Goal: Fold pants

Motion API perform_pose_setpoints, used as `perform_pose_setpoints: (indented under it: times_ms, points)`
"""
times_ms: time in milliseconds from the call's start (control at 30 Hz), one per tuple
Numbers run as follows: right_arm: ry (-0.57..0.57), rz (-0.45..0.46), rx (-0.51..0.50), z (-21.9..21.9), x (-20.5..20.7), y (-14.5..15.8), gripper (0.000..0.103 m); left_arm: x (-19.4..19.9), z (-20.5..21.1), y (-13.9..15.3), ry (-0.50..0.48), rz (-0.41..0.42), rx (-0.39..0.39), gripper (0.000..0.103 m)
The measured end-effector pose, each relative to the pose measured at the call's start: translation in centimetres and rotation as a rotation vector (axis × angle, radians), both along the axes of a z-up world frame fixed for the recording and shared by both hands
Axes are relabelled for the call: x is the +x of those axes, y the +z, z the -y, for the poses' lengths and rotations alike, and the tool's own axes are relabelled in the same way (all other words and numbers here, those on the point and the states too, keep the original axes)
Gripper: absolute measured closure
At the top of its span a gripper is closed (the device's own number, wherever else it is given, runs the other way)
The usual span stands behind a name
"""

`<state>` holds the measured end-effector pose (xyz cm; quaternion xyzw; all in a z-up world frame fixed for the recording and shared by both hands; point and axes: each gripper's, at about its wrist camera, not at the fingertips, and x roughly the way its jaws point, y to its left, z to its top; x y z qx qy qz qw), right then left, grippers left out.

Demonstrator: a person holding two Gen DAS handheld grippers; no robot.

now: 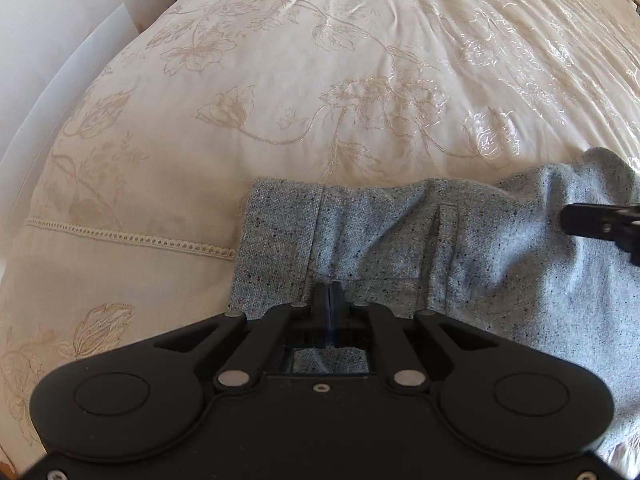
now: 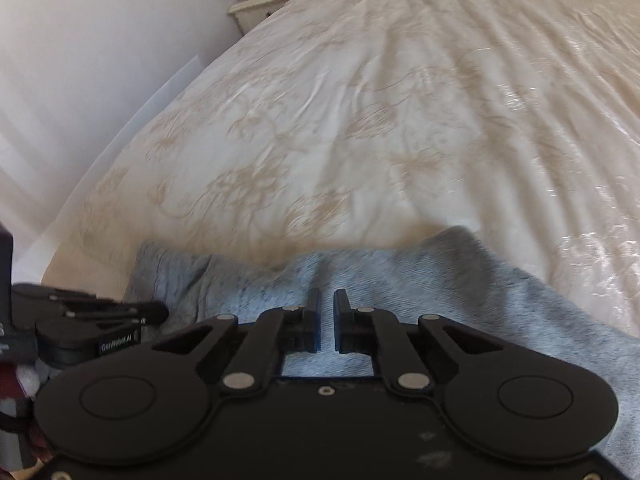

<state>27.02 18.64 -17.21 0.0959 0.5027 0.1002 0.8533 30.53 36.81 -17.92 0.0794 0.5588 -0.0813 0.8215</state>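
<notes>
Light grey speckled pants (image 1: pixel 400 240) lie crumpled at the near edge of a cream bed. In the left wrist view, my left gripper (image 1: pixel 329 290) points steeply down at the waistband area. Its fingers are pressed together, with a thin line of the grey fabric pinched between them. My right gripper (image 1: pixel 566 218) enters from the right edge, where a corner of the pants stands raised. The blurred right wrist view shows the right gripper (image 2: pixel 327 300) with only a narrow slit between its fingers, closed on a ridge of the pants (image 2: pixel 400 280). The left gripper (image 2: pixel 160 312) is beside it at the left.
The cream bedspread (image 1: pixel 360 80) with embroidered flowers stretches away behind the pants. A white wall (image 2: pixel 80 60) runs along the bed's left side. A nightstand (image 2: pixel 260 4) with a picture frame stands at the far corner.
</notes>
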Motion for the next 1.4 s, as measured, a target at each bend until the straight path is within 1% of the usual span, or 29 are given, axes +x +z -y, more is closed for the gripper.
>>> perform_pose_setpoints:
  times_ms: [100,200,267,333,400,467,500,600,667,700,767,800,867,967,1033,1100,1133,1200,1267,1300,1333,1367,1400]
  points:
    - [0.034,-0.018,-0.011,-2.6,2.3,-1.6,0.096,-0.6,-0.3,0.0,0.017,-0.003,-0.006,0.092]
    - [0.064,-0.019,-0.016,-4.5,4.8,-2.1,0.097,-1.3,0.2,0.3,0.008,-0.001,0.017,0.092]
    - [0.061,-0.025,0.019,-4.7,5.8,-1.8,0.097,-1.6,0.6,1.0,-0.011,0.001,0.037,0.092]
    - [0.051,0.022,0.022,-4.4,5.6,-0.4,0.096,-1.8,1.1,2.1,-0.017,0.014,0.021,0.092]
    - [0.005,0.075,0.023,-2.7,4.4,1.4,0.096,-1.7,1.7,3.3,-0.032,0.033,-0.036,0.092]
    - [-0.087,0.119,0.003,-0.2,2.8,2.7,0.094,-1.4,2.8,3.8,-0.061,0.037,-0.073,0.091]
    - [-0.151,0.128,-0.003,1.7,1.7,3.2,0.093,-1.2,3.4,3.8,-0.076,0.034,-0.082,0.091]
    - [-0.281,0.106,-0.003,6.4,-1.0,3.5,0.093,-0.8,4.5,2.6,-0.097,0.004,-0.069,0.091]
    - [-0.327,0.068,-0.003,8.4,-2.6,3.0,0.093,-0.7,4.4,0.7,-0.076,-0.055,-0.027,0.09]
    - [-0.336,0.047,-0.003,9.0,-3.0,2.4,0.093,-0.8,4.0,0.0,-0.067,-0.074,-0.032,0.089]
    - [-0.34,0.019,-0.014,9.6,-2.8,1.0,0.093,-1.2,3.3,-0.2,-0.056,-0.058,-0.065,0.089]
    - [-0.34,0.013,-0.017,9.8,-2.3,0.2,0.093,-1.3,3.2,-0.1,-0.056,-0.058,-0.067,0.089]
    - [-0.358,0.0,-0.044,10.0,-0.7,-1.2,0.093,-1.6,3.2,0.2,-0.06,-0.057,-0.059,0.089]
    - [-0.424,-0.062,-0.052,11.5,2.3,-3.6,0.096,-2.3,3.3,0.4,-0.069,-0.052,-0.044,0.089]
    - [-0.438,-0.051,-0.087,11.9,2.6,-3.4,0.095,-2.7,3.4,0.9,-0.069,-0.046,-0.034,0.089]
    - [-0.428,-0.005,-0.065,11.9,1.6,-2.0,0.094,-3.6,3.6,2.1,-0.065,-0.012,-0.028,0.091]
    - [-0.42,0.02,-0.053,11.6,0.6,-1.2,0.092,-4.1,3.8,2.9,-0.073,0.011,-0.03,0.091]
    - [-0.406,0.06,-0.055,11.0,-2.0,0.0,0.092,-5.2,4.7,3.9,-0.096,0.047,-0.056,0.091]
    - [-0.403,0.076,-0.072,10.3,-4.9,0.4,0.083,-6.5,5.8,4.4,-0.138,0.05,-0.105,0.09]
    - [-0.411,0.075,-0.094,9.9,-6.7,0.3,0.077,-7.2,6.4,4.3,-0.164,0.039,-0.12,0.09]
    - [-0.416,0.063,-0.116,9.6,-8.1,0.1,0.076,-7.9,7.0,3.9,-0.19,0.023,-0.119,0.09]
    - [-0.413,0.036,-0.135,9.2,-9.4,-0.4,0.076,-8.5,7.5,3.2,-0.209,0.001,-0.104,0.09]
    - [-0.392,-0.018,-0.148,8.7,-10.8,-1.2,0.076,-9.1,7.9,2.4,-0.221,-0.024,-0.082,0.09]
